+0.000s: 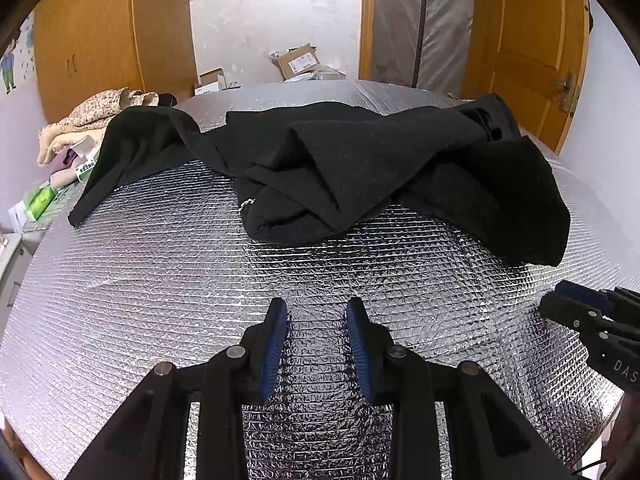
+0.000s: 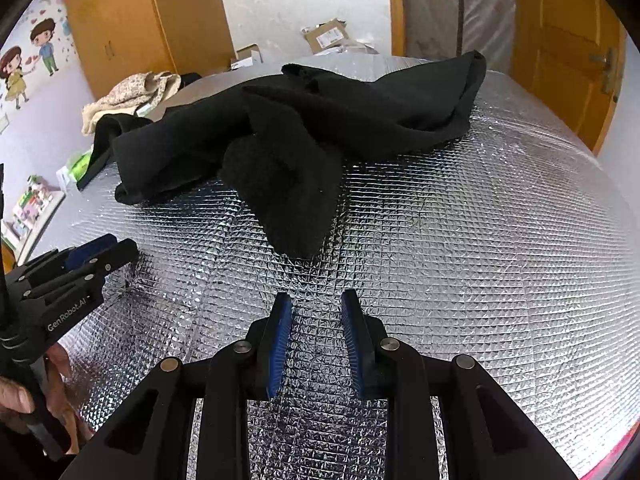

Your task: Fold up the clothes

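Surface: silver quilted foil table cover [image 1: 160, 280], wooden doors behind.
Garment location: crumpled black fleece garment [image 1: 340, 168] lay across the far half of the cover, well ahead of both tools.
Handling (judged): soft, limp, light; thick pile should grip well, not slip.
Hold points (judged): the flap nearest me [image 2: 296, 224] and the left trailing end [image 1: 92, 196].
Long axis: ran left to right; top and bottom could not be told.
My left gripper [image 1: 317, 308]: released, fingers parted, holding nothing.
My right gripper [image 2: 316, 300]: likewise parted, holding nothing.

Wood wardrobe [image 1: 92, 40], door [image 1: 528, 48], white wall [image 1: 276, 12].
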A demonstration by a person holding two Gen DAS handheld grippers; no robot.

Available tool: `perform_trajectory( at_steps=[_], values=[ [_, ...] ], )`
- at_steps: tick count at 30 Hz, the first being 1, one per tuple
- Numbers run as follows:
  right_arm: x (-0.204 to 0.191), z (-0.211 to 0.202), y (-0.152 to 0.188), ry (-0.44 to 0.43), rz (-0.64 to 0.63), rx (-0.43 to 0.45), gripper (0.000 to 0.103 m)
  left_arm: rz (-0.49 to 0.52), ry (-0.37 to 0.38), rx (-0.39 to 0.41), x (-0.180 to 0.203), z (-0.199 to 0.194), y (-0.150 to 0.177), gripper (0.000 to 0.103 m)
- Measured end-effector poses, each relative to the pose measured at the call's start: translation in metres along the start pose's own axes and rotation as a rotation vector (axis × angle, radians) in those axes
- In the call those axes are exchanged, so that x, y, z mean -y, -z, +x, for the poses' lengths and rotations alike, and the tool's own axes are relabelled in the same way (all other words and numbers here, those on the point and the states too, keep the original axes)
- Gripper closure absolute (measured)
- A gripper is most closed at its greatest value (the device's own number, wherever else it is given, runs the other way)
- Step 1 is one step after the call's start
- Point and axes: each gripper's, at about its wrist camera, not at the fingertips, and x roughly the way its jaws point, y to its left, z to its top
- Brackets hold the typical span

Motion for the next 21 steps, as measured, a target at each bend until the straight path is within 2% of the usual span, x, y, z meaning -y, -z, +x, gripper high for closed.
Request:
perform_trajectory(
  at_steps=[21],
  values=[
    [-0.019, -0.004, 0.000, 0.020, -0.020, -0.013, 0.076, -0.020, 0.001, -0.002, -0.002, 0.002, -0.002, 0.071]
  ],
)
